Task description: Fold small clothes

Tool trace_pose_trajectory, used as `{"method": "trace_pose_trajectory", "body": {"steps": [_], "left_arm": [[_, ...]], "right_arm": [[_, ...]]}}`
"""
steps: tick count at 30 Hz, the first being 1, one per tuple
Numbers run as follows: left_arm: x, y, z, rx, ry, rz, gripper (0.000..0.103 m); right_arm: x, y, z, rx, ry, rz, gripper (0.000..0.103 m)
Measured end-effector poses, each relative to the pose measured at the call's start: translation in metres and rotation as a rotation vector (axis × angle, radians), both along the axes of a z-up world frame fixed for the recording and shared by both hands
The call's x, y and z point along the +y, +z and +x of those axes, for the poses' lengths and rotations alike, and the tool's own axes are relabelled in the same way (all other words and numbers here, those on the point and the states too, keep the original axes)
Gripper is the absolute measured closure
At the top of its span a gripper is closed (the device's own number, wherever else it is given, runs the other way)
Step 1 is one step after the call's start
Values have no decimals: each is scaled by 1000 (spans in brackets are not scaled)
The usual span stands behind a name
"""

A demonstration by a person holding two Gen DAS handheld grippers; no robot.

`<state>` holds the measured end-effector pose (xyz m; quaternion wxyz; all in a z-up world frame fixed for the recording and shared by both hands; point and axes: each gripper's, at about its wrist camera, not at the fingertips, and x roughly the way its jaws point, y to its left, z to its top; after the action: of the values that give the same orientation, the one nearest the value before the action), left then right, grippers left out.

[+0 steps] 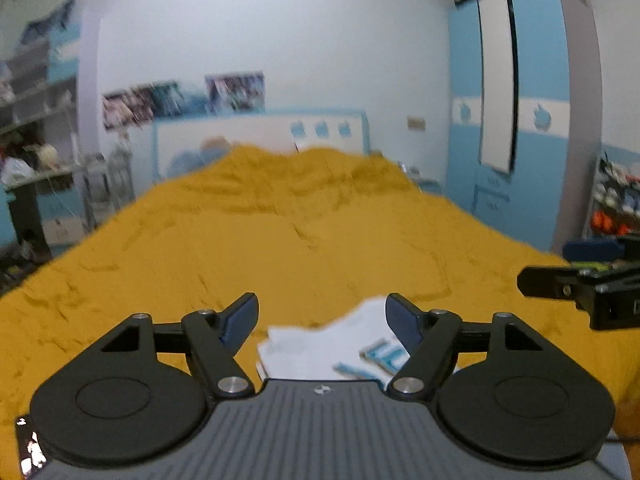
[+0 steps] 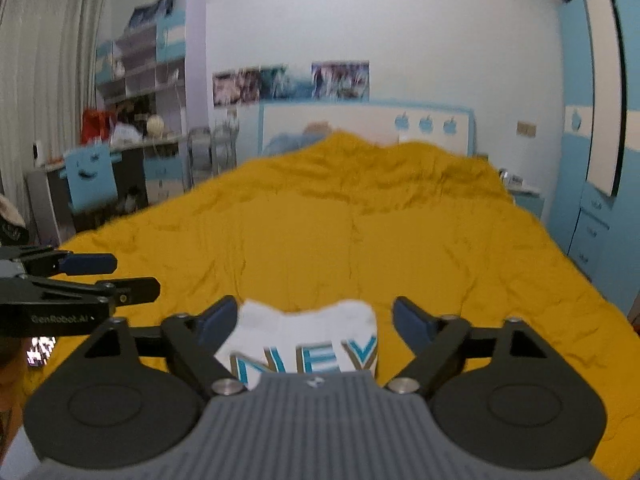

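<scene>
White garment lies just ahead of both spread grippers, on the near end of the bed.

The small white cloth garment with blue block lettering (image 2: pixel 308 344) rests flat on the mustard-yellow quilted bedspread (image 2: pixel 360 240), directly between and below the right gripper (image 2: pixel 316 316), whose 2 blue-padded fingers (image 2: pixel 218 316) stand wide apart, pinching nothing. The left gripper (image 1: pixel 322 314) is likewise spread and empty; from it the garment sits ahead and slightly right, so the right gripper seems nearer. Its long axis probably runs across the view, though blur leaves that unsure. Count: 1 garment, 2 grippers, 1 bedspread.
</scene>
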<state>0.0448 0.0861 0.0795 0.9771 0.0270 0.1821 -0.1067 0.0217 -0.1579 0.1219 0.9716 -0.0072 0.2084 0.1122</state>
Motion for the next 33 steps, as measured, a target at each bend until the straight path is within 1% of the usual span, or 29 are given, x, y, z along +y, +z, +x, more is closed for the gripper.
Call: {"method": "trace_pose_trajectory", "body": {"steps": [3, 6, 9, 10, 12, 14, 16, 19, 21, 24, 28, 33], "left_arm": [[-1, 10, -11, -67, 45, -22, 16], [1, 14, -18, -99, 70, -44, 15], [3, 14, -25, -143, 98, -51, 5], [3, 13, -28, -155, 113, -44, 0], [3, 9, -31, -155, 140, -33, 0], [4, 5, -34, -155, 162, -31, 0], [3, 0, -35, -152, 195, -6, 0], [4, -7, -33, -115, 216, 5, 0], [3, -12, -31, -76, 215, 1, 0], [2, -21, -32, -35, 207, 20, 0], [0, -34, -34, 34, 213, 43, 0], [-1, -44, -32, 114, 227, 43, 0]], "right_arm": [[2, 8, -17, -42, -22, 6, 22], [3, 8, -34, -72, -46, 5, 21], [8, 3, -50, -88, -89, -22, 21], [9, 0, -55, -97, -118, -24, 21], [11, -5, -64, -101, -146, -13, 21], [12, -12, -70, -77, -149, 13, 21], [17, -19, -76, -69, -147, 20, 21], [27, -27, -78, -48, -147, -17, 21], [31, -34, -80, -28, -156, -16, 21], [33, -44, -76, 26, -154, 1, 21], [34, -59, -70, 108, -154, -8, 21], [37, -74, -64, 167, -153, -23, 21]]}}
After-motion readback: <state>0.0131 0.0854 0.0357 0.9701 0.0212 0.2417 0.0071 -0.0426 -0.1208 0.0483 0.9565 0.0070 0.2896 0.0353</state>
